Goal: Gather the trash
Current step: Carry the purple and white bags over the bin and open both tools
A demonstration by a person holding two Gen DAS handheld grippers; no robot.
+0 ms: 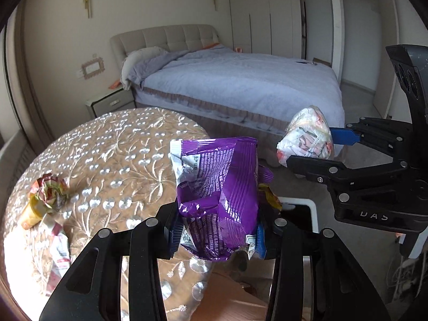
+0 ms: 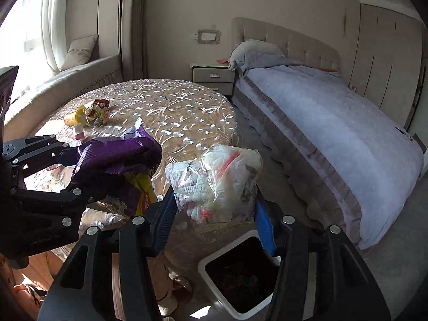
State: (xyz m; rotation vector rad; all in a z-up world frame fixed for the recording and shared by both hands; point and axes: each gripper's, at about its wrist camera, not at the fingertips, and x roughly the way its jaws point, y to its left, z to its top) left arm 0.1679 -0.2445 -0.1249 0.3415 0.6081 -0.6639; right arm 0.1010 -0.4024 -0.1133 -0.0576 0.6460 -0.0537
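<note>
Bin (image 2: 214,256) rim just below wrappers (image 2: 216,179)

A round table (image 2: 171,107) stood beside the bed (image 2: 334,123), covered with a beige cloth embroidered in shiny flowers. On its far side lay a crumpled wrapper (image 2: 95,112) touching a small yellow cup (image 2: 71,119) tipped on its side. Just beside them, toward the near edge, lay a pink and white packet (image 1: 57,251). On the grey floor (image 2: 396,240) below the table's edge stood a white bin (image 2: 211,281) with a dark inside.
</note>
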